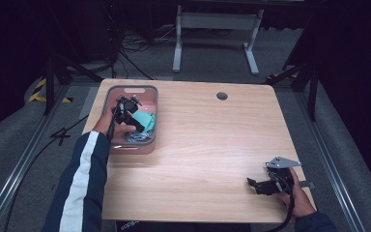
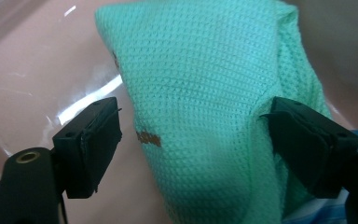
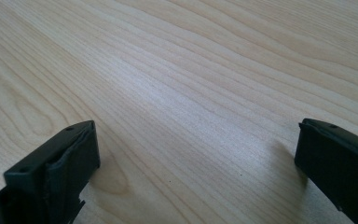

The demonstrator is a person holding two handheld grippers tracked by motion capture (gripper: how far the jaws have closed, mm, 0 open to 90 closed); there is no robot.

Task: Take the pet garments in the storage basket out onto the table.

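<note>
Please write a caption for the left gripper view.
Left gripper open around a green knitted cloth inside the pink bin.

A recording lab, not a home.
From my feed I see a lone wooden table (image 1: 207, 145) on grey carpet, floor rails (image 1: 21, 164), loose cables (image 1: 135, 43), hazard tape (image 1: 38, 92) and black curtains around.

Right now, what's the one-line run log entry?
left tool: open, straddling green knit cloth in pink bin | right tool: open, low over table

A pale wooden table (image 1: 212, 140) stands on grey carpet (image 1: 357, 159); a white frame (image 1: 217, 29) stands behind in darkness.
</note>
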